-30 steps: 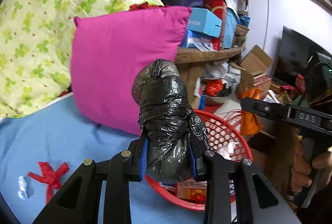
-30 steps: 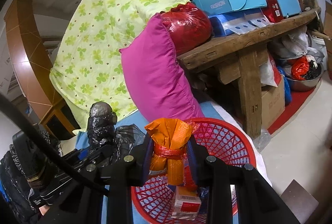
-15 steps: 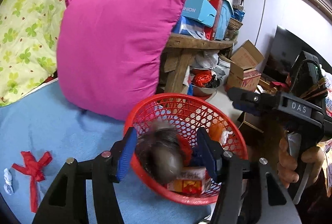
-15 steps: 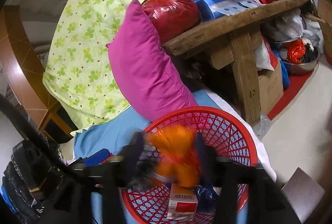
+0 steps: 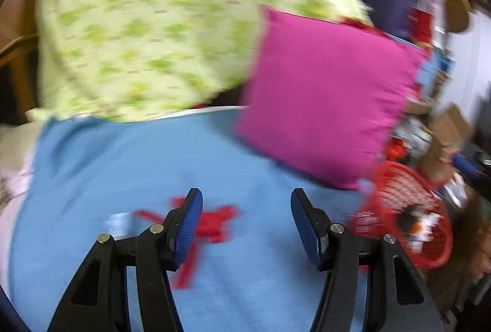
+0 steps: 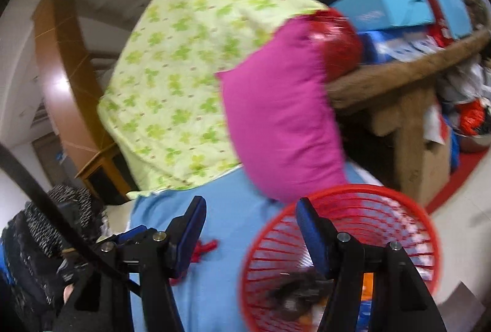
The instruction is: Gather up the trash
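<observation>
My left gripper (image 5: 245, 206) is open and empty above the blue bed sheet (image 5: 122, 166). A red ribbon scrap (image 5: 214, 221) lies on the sheet just beyond its fingertips, with a small white scrap (image 5: 118, 221) to its left. The red mesh basket (image 5: 408, 209) sits at the right and holds trash. My right gripper (image 6: 248, 215) is open and empty over the basket's left rim (image 6: 254, 252). The black bag (image 6: 294, 298) lies inside the basket. The red ribbon (image 6: 205, 249) shows by the left finger.
A magenta pillow (image 5: 325, 95) and a green-patterned quilt (image 5: 153, 34) lean behind the sheet. A wooden bench (image 6: 408, 77) stacked with boxes stands at the right, with clutter beneath. The person's gloved left hand (image 6: 46, 243) is at lower left.
Both grippers opened and dropped the black bag and the orange bag into the basket. The left gripper then swung left toward the red ribbon; the right one shifted left too.
</observation>
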`<state>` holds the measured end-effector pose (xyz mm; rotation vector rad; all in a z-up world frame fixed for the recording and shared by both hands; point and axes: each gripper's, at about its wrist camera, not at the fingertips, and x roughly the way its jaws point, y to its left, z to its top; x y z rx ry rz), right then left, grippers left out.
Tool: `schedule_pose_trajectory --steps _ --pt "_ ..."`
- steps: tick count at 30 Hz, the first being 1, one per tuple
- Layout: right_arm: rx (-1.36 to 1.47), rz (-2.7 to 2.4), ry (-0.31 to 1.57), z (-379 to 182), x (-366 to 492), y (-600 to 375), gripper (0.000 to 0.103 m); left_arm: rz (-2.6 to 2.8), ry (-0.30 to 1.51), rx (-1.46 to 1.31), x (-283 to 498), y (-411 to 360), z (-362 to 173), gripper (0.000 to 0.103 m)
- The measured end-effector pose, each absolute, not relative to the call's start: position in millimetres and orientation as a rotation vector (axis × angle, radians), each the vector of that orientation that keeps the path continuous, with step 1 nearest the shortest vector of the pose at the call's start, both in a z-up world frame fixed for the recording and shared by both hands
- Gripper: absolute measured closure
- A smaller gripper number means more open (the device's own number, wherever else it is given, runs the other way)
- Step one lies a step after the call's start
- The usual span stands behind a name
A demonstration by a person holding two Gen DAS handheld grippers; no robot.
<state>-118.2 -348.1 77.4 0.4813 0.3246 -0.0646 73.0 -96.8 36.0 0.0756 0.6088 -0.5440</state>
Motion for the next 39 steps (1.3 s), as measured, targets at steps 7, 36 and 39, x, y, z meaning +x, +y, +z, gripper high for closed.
schedule_pose_trajectory --steps 7,36,39 --pt "0.444 0.108 0.380 76.6 -44.3 -270.5 0.038 -0.219 0.601 0.049 101.3 22.2 25.3 0.042" --pt "0.425 0.247 0.886 -109.8 208.3 -183.8 0.049 -0.270 0.956 -0.011 224.1 8.9 -118.4 0.041" --pt "0.394 0.215 0.943 -121.3 211.4 -180.2 0.049 -0.299 0.980 -0.032 224.9 7.3 -124.8 0.046"
